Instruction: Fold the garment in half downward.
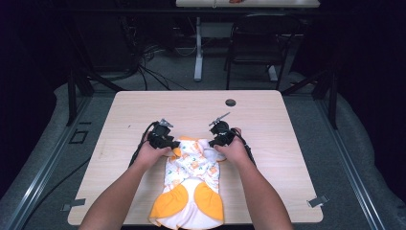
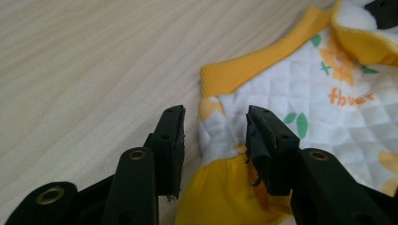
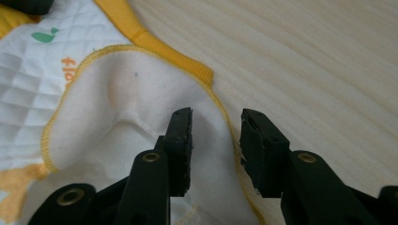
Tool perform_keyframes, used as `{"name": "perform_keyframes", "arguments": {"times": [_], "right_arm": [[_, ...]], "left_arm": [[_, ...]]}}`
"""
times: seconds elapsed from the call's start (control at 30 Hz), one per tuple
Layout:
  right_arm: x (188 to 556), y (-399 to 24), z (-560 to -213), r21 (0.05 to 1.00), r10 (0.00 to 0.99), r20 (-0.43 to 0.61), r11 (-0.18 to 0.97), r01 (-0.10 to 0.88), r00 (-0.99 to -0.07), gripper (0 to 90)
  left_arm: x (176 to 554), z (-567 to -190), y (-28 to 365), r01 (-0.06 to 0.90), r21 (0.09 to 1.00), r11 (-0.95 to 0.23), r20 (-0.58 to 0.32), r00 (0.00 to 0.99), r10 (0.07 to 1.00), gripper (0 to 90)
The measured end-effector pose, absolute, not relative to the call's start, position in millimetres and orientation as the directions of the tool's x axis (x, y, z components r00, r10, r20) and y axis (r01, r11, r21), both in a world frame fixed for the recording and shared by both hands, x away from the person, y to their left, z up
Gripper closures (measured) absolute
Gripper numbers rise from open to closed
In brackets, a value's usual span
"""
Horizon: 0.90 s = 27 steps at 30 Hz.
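Baby garment (image 1: 191,184), white quilted with orange trim, lies flat on the wooden table (image 1: 268,120). Left gripper (image 2: 215,123) stands released, its jaws straddling the garment's edge beside the orange cuff. Right gripper (image 3: 216,126) also stands released, jaws straddling the opposite stitched edge.

garment (image 1: 191,184) lying on table (image 1: 268,124), near its front edge | left gripper (image 1: 165,140) sitting at garment's far-left corner | right gripper (image 1: 221,137) sitting at far-right corner | chair (image 1: 256,43) standing behind table

orange lettering on garment (image 2: 328,108), unreadable
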State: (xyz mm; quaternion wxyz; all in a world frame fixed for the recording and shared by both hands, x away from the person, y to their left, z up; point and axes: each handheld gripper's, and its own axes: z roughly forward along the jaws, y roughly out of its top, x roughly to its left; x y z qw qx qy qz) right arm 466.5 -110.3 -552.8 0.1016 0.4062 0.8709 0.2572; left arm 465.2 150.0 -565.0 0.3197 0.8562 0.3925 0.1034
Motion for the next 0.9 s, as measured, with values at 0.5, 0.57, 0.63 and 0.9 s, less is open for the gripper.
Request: {"name": "perform_keyframes", "arguments": {"times": [0.5, 0.57, 0.63, 0.9], "right_arm": [[467.3, -109.3, -560.1, 0.525, 0.765, 0.087, 0.509, 0.682, -0.638, 73.2], [466.4, -108.6, -559.7, 0.519, 0.755, 0.104, 0.514, 0.683, -0.648, 79.9], [466.1, -108.6, -559.7, 0.518, 0.753, 0.099, 0.518, 0.68, -0.65, 81.7], [462.5, -104.3, -560.9, 0.547, 0.756, 0.093, 0.505, 0.667, -0.648, 87.0]], "left_arm": [[466.6, -569.3, 151.0, 0.596, 0.63, -0.498, -0.085, 0.691, 0.718, 66.8], [466.4, -569.1, 150.4, 0.601, 0.627, -0.495, -0.093, 0.689, 0.719, 72.3], [466.4, -568.8, 150.5, 0.605, 0.624, -0.495, -0.096, 0.687, 0.72, 77.0], [465.7, -566.1, 148.0, 0.632, 0.606, -0.482, -0.111, 0.668, 0.736, 84.9]]}}
